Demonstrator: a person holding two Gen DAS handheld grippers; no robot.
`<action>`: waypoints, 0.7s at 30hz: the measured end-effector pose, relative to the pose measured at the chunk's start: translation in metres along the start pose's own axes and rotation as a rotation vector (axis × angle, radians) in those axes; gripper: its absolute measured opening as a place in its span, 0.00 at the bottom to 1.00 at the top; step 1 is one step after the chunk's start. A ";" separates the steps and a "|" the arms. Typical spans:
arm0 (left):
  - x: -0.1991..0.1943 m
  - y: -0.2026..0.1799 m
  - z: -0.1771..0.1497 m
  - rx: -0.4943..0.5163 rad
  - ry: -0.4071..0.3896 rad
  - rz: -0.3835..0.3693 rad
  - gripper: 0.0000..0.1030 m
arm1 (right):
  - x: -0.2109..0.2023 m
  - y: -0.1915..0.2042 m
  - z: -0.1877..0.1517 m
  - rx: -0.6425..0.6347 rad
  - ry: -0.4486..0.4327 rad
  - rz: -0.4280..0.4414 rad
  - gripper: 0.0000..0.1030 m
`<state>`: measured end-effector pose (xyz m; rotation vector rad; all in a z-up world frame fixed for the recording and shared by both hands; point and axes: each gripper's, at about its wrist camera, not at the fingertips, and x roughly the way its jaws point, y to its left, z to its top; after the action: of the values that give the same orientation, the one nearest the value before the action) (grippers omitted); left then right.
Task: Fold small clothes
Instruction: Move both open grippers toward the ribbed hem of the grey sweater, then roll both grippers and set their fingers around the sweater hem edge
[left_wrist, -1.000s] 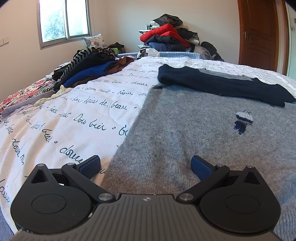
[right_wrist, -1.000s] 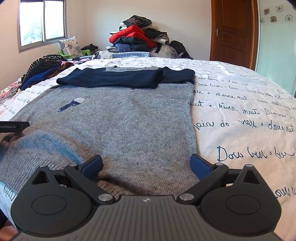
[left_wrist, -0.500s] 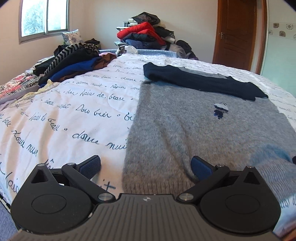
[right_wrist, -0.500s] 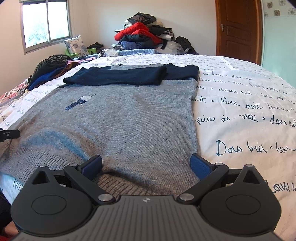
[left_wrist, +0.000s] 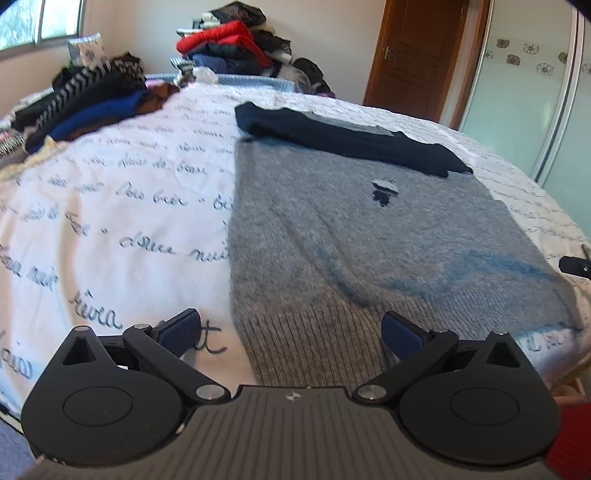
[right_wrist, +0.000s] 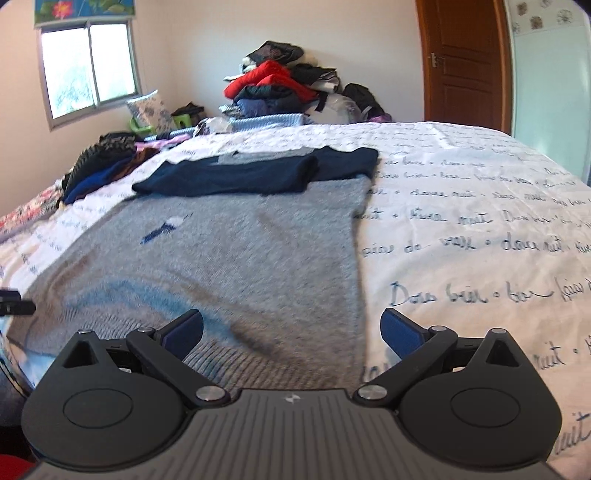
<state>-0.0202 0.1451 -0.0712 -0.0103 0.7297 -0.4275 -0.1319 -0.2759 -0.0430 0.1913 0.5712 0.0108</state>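
Left wrist view: the white bedspread (left_wrist: 122, 206) is covered in dark cursive script; the frame is blurred and the words cannot be read with certainty. The left gripper (left_wrist: 291, 330) stands wide open, holding nothing, at the near edge of the bed. Its blue-padded fingers (left_wrist: 400, 334) straddle the near left corner of the grey sweater (left_wrist: 369, 236), one pad over the bedspread, the other over the ribbed hem. The sweater is a flecked knit lying flat, with a small blue and white motif (left_wrist: 384, 190) on the chest. Dark navy sleeves (left_wrist: 343, 138) lie folded across its far end.

Right wrist view: "Dou" starts one line of the script on the bedspread (right_wrist: 480, 229). The right gripper (right_wrist: 291, 330) is likewise spread wide and empty, straddling the sweater's (right_wrist: 240, 254) near right corner. A heap of clothes (right_wrist: 284, 88) rises beyond the bed, and folded garments (right_wrist: 99, 166) sit at the far left.
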 end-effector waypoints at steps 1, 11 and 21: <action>0.000 0.003 0.000 -0.020 0.005 -0.028 1.00 | -0.002 -0.006 0.002 0.019 -0.002 0.005 1.00; 0.006 0.011 0.001 -0.123 0.014 -0.115 1.00 | -0.006 -0.058 -0.001 0.225 0.056 0.093 1.00; 0.008 -0.036 0.012 0.051 0.042 0.192 1.00 | -0.005 -0.046 -0.011 0.207 0.123 0.130 1.00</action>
<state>-0.0205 0.1078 -0.0618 0.1162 0.7535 -0.2633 -0.1439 -0.3198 -0.0576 0.4310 0.6818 0.0908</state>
